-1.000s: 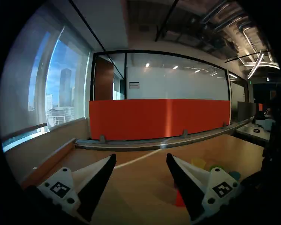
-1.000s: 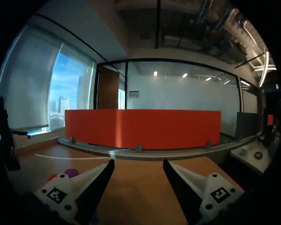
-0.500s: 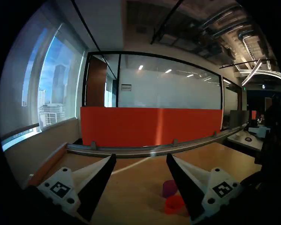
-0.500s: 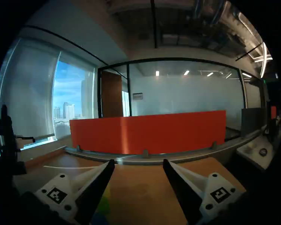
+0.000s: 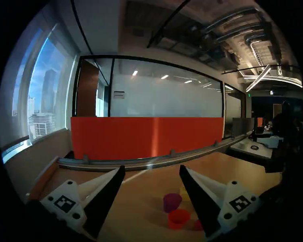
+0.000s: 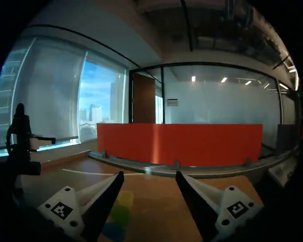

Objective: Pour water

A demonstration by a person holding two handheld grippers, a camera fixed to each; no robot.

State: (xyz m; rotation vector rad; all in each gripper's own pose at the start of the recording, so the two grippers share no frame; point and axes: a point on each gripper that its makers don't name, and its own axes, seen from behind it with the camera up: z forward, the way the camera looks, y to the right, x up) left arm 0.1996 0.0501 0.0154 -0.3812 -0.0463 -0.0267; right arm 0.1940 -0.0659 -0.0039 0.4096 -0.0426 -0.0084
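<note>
Left gripper (image 5: 150, 167) and right gripper (image 6: 148, 174) both spread wide, gripping nothing, over a wooden table (image 5: 143, 201).

In the left gripper view, a purple cup (image 5: 172, 201) and a red cup (image 5: 178, 218) stand on the table close by the finger on the picture's right. In the right gripper view, a yellow cup (image 6: 125, 197), a green cup (image 6: 120, 213) and a blue cup (image 6: 113, 230) (partly hidden) sit beside the left-side finger. An orange partition (image 5: 147, 137) stands beyond.
</note>
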